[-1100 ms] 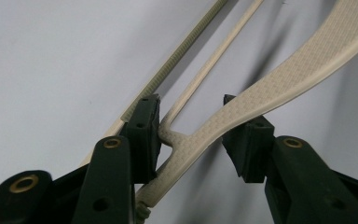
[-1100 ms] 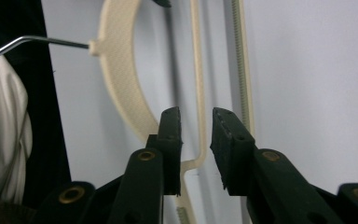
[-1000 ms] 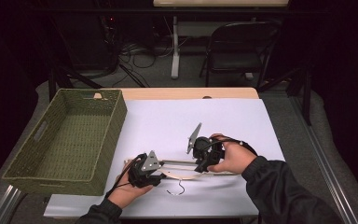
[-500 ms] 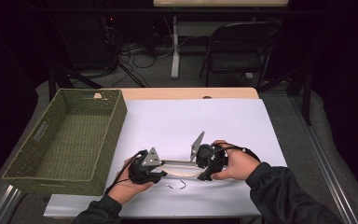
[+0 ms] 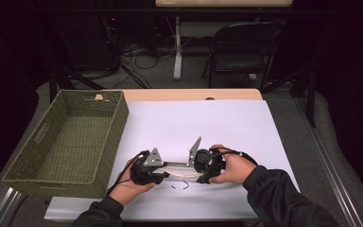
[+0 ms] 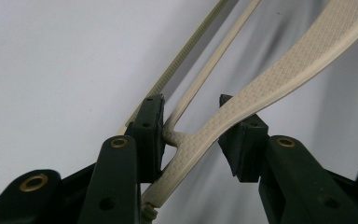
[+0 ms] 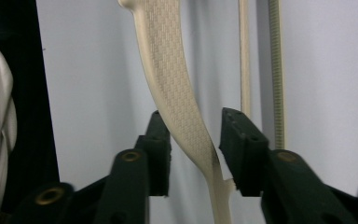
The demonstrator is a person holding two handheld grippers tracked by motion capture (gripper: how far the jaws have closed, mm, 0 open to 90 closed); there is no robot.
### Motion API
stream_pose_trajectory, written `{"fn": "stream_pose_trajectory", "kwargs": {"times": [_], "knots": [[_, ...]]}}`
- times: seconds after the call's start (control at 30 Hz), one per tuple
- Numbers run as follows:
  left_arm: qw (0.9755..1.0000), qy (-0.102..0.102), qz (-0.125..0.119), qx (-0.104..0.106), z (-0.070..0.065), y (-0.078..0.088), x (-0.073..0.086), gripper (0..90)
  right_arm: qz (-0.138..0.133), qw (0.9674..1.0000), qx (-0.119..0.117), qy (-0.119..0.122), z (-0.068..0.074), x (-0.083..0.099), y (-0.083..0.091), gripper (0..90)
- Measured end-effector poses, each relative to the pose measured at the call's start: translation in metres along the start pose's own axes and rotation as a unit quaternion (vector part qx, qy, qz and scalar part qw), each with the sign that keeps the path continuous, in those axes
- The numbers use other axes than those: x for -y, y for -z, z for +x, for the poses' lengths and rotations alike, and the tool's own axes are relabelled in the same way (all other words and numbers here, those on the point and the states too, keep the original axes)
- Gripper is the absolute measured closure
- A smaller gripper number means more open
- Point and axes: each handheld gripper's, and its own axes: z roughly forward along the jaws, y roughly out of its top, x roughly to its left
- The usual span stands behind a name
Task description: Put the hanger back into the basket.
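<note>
Item: 1 cream hanger (image 5: 178, 165), woven-textured, lying on the white table (image 5: 227, 123) between both grippers, right of the green basket (image 5: 71, 142).
Left gripper (image 5: 163, 169): jaws narrow, straddling the hanger's forked end (image 6: 186, 140), one pad touching.
Right gripper (image 5: 199, 165): jaws have just been closing, the broad arm (image 7: 177, 93) between them, not yet pinched.
Handling advice: centre each arm between pads, close both evenly, then lift level so the hanger neither twists nor slips.

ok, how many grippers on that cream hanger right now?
2: left gripper at the cream hanger's left end, right gripper at its right end, near the table's front edge.
</note>
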Motion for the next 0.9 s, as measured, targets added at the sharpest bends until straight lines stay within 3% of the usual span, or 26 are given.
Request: {"fn": "stream_pose_trajectory", "kwargs": {"times": [0.03, 0.17, 0.33, 0.47, 0.6, 0.7, 0.8, 0.83, 0.9], "knots": [[1.0000, -0.007, 0.005, -0.003, 0.000, 0.000, -0.002, 63.1, -0.002, 1.0000, 0.000, 0.003, 0.000, 0.000, 0.000, 69.6], [0.9999, -0.013, 0.008, 0.000, 0.003, 0.002, -0.005, 66.0, 0.002, 0.9996, 0.016, 0.023, 0.000, -0.002, 0.004, 72.4], [0.9998, -0.018, 0.008, 0.004, 0.009, 0.013, -0.015, 71.1, -0.011, 0.9992, 0.029, 0.026, -0.004, -0.005, 0.015, 78.9], [0.9994, -0.008, -0.001, 0.034, 0.013, 0.023, -0.020, 74.4, -0.024, 0.9985, 0.042, 0.026, -0.009, -0.008, 0.027, 86.1], [0.9988, -0.018, 0.006, 0.046, 0.009, 0.030, -0.021, 75.8, -0.023, 0.9987, 0.026, 0.036, -0.012, -0.010, 0.032, 86.2], [0.9979, -0.010, 0.004, 0.064, 0.010, 0.032, -0.019, 71.7, -0.022, 0.9988, 0.019, 0.040, -0.010, -0.011, 0.032, 86.4], [0.9979, -0.010, 0.007, 0.064, 0.010, 0.031, -0.017, 67.9, -0.020, 0.9987, 0.017, 0.043, -0.009, -0.011, 0.030, 86.4], [0.9979, -0.014, 0.011, 0.062, 0.011, 0.030, -0.016, 60.8, -0.021, 0.9987, 0.015, 0.044, -0.009, -0.011, 0.030, 86.5], [0.9972, -0.027, 0.011, 0.069, 0.011, 0.029, -0.014, 58.5, -0.023, 0.9986, 0.014, 0.045, -0.009, -0.011, 0.031, 86.5]]}}
